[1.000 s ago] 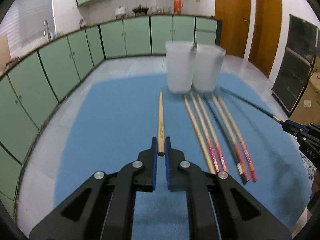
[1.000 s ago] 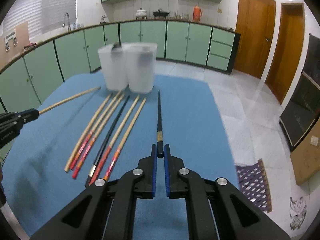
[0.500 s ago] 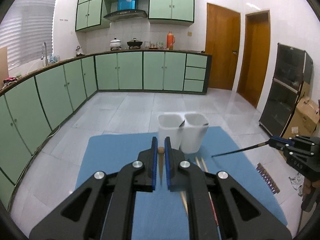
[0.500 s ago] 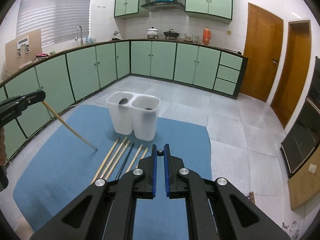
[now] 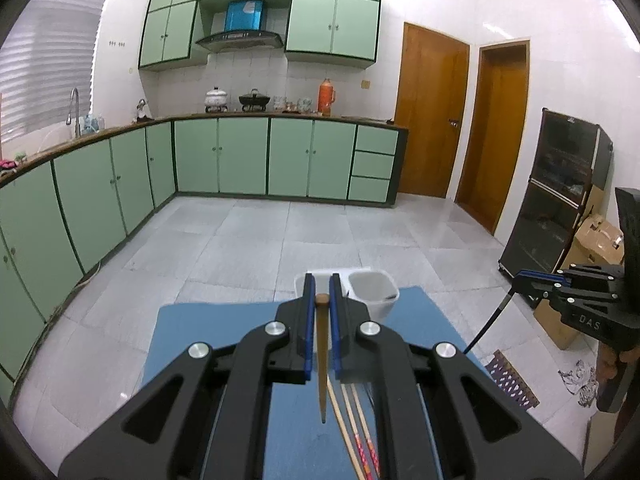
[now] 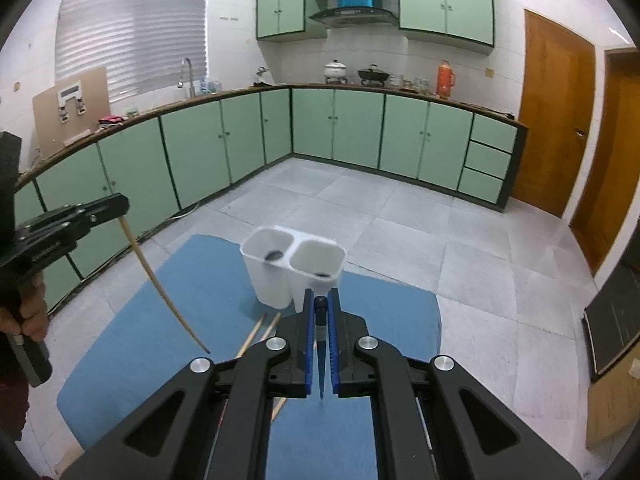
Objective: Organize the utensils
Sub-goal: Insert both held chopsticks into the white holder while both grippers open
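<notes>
My left gripper (image 5: pixel 321 300) is shut on a wooden chopstick (image 5: pixel 322 360) that hangs tip down, high above the blue mat (image 5: pixel 192 340). My right gripper (image 6: pixel 321 304) is shut on a black chopstick (image 6: pixel 321 372), also tip down. A white two-compartment holder (image 6: pixel 294 276) stands at the mat's far edge, ahead of and below both grippers; it also shows in the left wrist view (image 5: pixel 374 292). Several chopsticks (image 5: pixel 356 436) lie on the mat under the left gripper. The left gripper with its bent-looking wooden chopstick (image 6: pixel 160 288) shows in the right wrist view.
Green kitchen cabinets (image 5: pixel 240 156) line the far and left walls, with tiled floor (image 5: pixel 280 236) around the mat. A black cabinet (image 5: pixel 560 200) and cardboard boxes (image 5: pixel 596 236) stand at the right. Two wooden doors (image 5: pixel 432 116) are at the back right.
Both grippers have lifted their chopsticks off the mat and turned them from lying flat to hanging tip down, well above the mat and closer to the holder.
</notes>
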